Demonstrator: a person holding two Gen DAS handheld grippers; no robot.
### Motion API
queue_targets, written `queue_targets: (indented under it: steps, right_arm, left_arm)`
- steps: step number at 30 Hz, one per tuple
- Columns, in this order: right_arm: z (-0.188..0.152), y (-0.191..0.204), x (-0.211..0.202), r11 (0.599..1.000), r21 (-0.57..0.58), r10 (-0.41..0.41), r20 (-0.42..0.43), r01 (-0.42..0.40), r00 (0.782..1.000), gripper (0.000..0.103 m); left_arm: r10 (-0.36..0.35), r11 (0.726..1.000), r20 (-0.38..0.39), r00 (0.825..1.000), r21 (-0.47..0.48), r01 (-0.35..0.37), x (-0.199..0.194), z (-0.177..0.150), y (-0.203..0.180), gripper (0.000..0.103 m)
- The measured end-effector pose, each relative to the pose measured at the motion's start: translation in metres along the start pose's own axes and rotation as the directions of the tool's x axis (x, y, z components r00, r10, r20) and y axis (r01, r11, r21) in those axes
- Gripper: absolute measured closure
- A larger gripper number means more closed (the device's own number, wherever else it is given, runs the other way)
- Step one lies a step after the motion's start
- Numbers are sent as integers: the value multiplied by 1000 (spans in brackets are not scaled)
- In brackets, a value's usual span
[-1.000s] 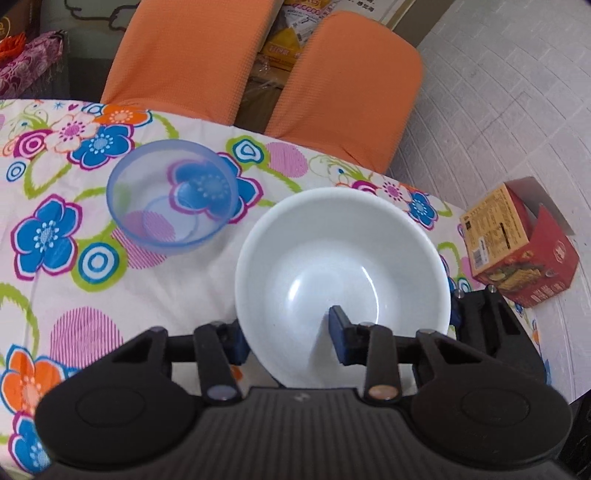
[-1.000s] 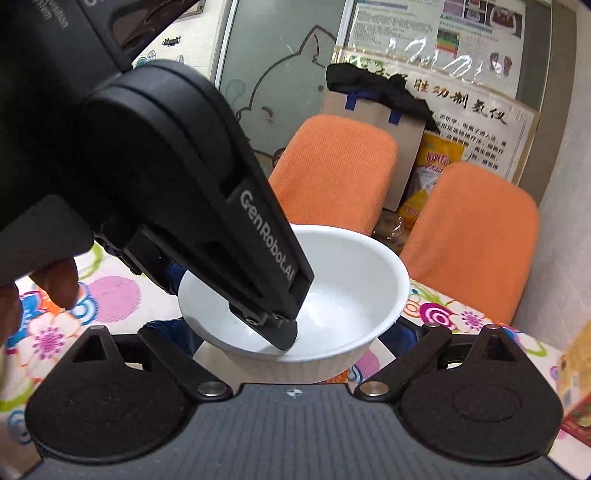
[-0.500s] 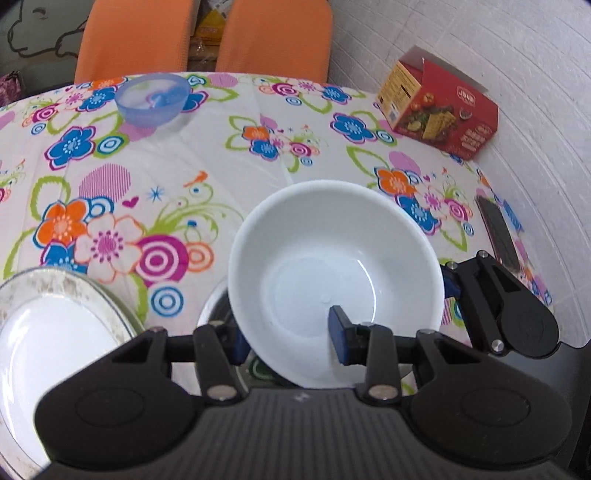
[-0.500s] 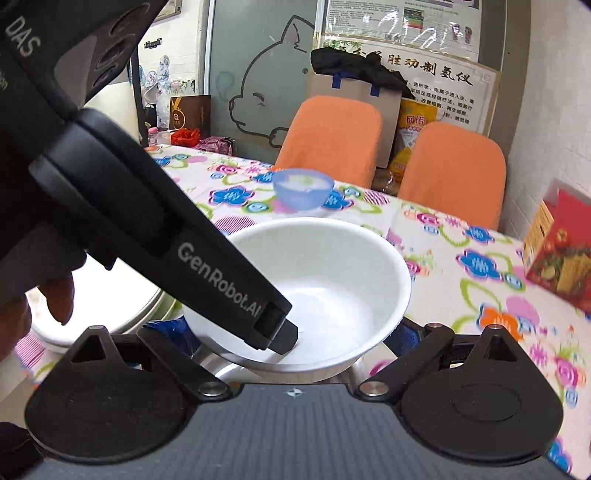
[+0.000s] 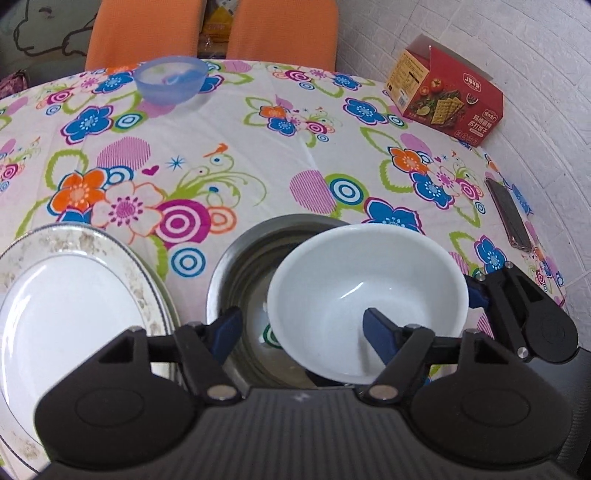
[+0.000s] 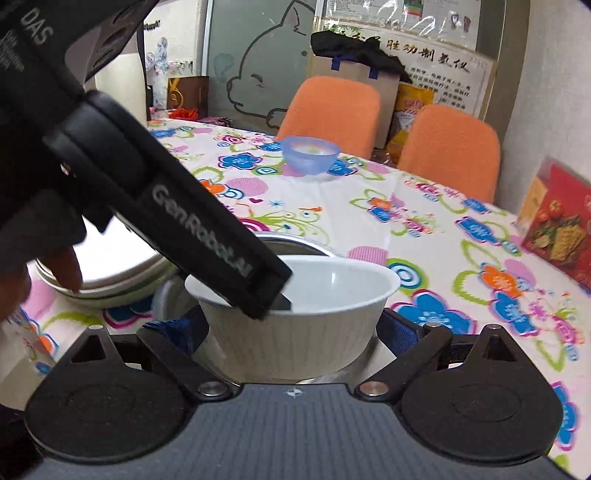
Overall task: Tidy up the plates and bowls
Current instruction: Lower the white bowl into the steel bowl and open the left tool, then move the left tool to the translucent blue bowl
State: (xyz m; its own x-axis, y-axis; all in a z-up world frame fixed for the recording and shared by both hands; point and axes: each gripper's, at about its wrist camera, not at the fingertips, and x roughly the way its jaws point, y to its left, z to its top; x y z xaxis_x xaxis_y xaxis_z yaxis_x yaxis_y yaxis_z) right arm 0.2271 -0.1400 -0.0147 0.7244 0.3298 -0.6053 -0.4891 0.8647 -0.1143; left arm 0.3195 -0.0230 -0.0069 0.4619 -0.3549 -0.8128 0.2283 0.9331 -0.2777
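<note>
A white bowl [image 5: 365,291] hangs tilted in the mouth of a steel bowl [image 5: 243,266] at the table's near edge. My left gripper [image 5: 301,319] is open: one blue finger is inside the white bowl, the other stands clear of its outer wall. My right gripper [image 6: 286,328] is shut across the white bowl [image 6: 295,332], a pad on each side. In the right wrist view the left gripper's finger [image 6: 266,291] reaches down into the bowl over the steel bowl's rim [image 6: 295,238]. A stack of white plates [image 5: 70,299] lies left of the steel bowl.
A translucent blue bowl [image 5: 170,81] stands at the far edge of the floral tablecloth [image 5: 258,147], before two orange chairs [image 5: 284,26]. A red cracker box [image 5: 447,99] sits far right by the white wall, with a dark phone [image 5: 509,214] nearer along that edge.
Both grippers brought the white bowl back from beside the blue bowl to the steel bowl at the near edge. The left gripper's fingers have spread and come off the bowl's wall.
</note>
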Motion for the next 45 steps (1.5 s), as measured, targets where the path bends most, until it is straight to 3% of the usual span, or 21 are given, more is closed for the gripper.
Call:
queue_targets:
  steps: [6, 15, 21, 27, 32, 37, 45]
  right_arm:
    - [0, 1, 4, 999, -25, 21, -25, -21, 999, 18]
    - [-9, -11, -19, 999, 38, 8, -8, -7, 1000, 18]
    - [-11, -21, -44, 982, 156, 104, 47, -110, 993, 18]
    - [-2, -33, -47, 984, 170, 54, 48, -61, 997, 18]
    - [21, -46, -42, 985, 165, 50, 52, -58, 997, 18]
    - [56, -50, -27, 997, 73, 25, 61, -30, 998, 18]
    - [122, -61, 53, 999, -18, 30, 34, -29, 999, 18]
  left_arm:
    - [-25, 999, 23, 999, -25, 25, -8, 1, 0, 21]
    - [-22, 999, 73, 997, -46, 26, -24, 6, 8, 19]
    - [13, 999, 111, 994, -40, -9, -31, 5, 11, 18]
    - [38, 999, 143, 989, -42, -33, -40, 7, 21, 17]
    - [51, 998, 159, 986, -50, -44, -47, 12, 35, 16]
    - [64, 996, 172, 983, -79, -51, -48, 27, 59, 16]
    - [144, 985, 184, 972, -117, -123, -33, 79, 116, 16]
